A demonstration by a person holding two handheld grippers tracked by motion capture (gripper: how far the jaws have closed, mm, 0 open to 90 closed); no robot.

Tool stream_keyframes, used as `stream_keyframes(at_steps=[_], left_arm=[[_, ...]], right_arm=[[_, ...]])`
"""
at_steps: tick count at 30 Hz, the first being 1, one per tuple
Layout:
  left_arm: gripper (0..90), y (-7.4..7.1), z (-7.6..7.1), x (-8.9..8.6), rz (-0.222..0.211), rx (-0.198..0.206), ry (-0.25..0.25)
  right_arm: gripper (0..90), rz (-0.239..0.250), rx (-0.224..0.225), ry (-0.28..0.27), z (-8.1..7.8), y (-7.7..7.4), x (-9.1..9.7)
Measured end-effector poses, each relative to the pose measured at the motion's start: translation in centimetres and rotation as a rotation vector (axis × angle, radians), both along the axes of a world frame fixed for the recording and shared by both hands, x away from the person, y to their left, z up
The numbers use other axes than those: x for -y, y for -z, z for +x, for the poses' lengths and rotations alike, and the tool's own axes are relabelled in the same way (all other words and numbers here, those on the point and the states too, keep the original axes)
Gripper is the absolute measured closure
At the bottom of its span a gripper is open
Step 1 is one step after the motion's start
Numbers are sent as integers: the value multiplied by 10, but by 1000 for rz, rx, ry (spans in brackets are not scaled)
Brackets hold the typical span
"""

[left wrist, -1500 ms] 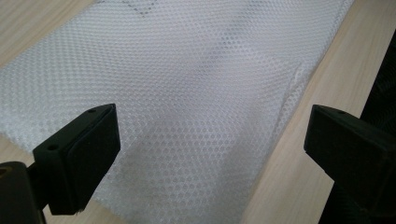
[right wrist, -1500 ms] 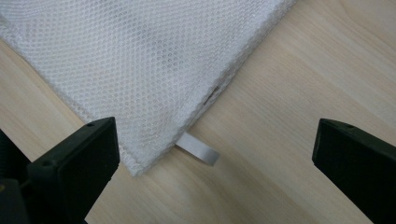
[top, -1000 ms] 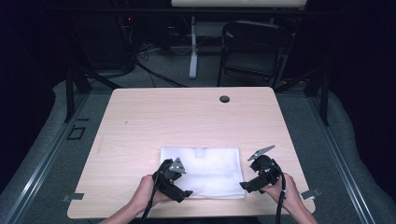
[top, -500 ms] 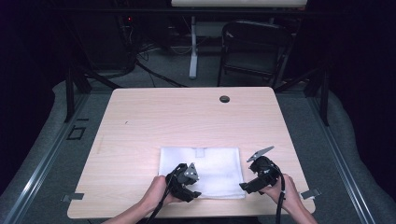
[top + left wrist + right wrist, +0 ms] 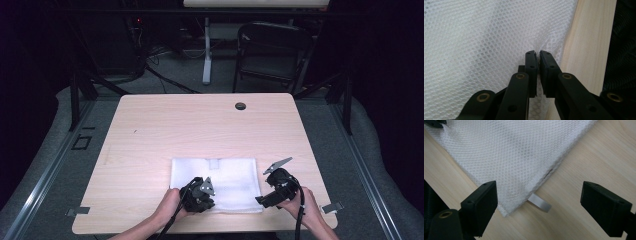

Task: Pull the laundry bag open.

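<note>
Mesh cloth (image 5: 217, 182), white and folded flat, lies at the near middle of the wooden counter (image 5: 200, 130). Since a second ago the left tool (image 5: 200, 194) has slid rightward along the cloth's near edge and now sits with its jaws pinched together on a pucker of the mesh (image 5: 499, 37); that looks like the start of a lift or fold. The right tool (image 5: 539, 202) hovers over the cloth's near right corner, jaws wide apart, straddling a grey tab (image 5: 539, 204). Both forearms reach in low from the near edge.
</note>
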State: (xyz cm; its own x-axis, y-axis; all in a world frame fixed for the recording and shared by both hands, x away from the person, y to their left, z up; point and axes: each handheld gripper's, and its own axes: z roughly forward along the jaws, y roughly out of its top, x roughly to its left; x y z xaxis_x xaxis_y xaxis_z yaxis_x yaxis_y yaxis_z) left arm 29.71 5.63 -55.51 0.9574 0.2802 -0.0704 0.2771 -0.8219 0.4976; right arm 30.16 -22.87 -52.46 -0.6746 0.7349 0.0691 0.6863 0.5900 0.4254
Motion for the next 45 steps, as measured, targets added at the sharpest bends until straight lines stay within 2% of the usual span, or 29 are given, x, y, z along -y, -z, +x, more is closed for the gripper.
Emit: stream_keyframes(at_steps=[1,5,13,16,18,20,22,28,34,40,42,45], left_arm=[[861,0,0,0,-1,0,-1],[879,-2,1,-1,-9,-6,-3],[882,-7,4,-1,-35,-13,-25],[884,-9,5,-1,-49,-14,-34],[884,-10,6,-1,-57,-17,-38],[885,-11,7,-1,-59,-14,-42],[884,-12,7,-2,-67,-15,-49],[884,-16,9,-5,-86,-7,-66],[885,-19,10,-7,-105,0,-82],[885,-21,11,-7,-112,4,-85],[885,-21,11,-8,-113,3,-88],[885,-22,11,-8,-114,6,-91]], right_arm=[[144,21,10,16,-1,1,-1],[168,9,14,-9,-3,-2,-4],[266,30,32,-46,-11,-9,-14],[332,45,44,-67,-15,-12,-19],[396,62,52,-87,-18,-13,-22],[455,51,59,-105,-20,-15,-25],[525,70,71,-112,-22,-14,-28],[732,55,77,-162,-26,-13,-37],[870,40,89,-203,-30,-8,-49],[900,15,98,-267,-33,-4,-64],[900,18,98,-268,-34,0,-69],[900,-4,99,-280,-32,5,-74]])
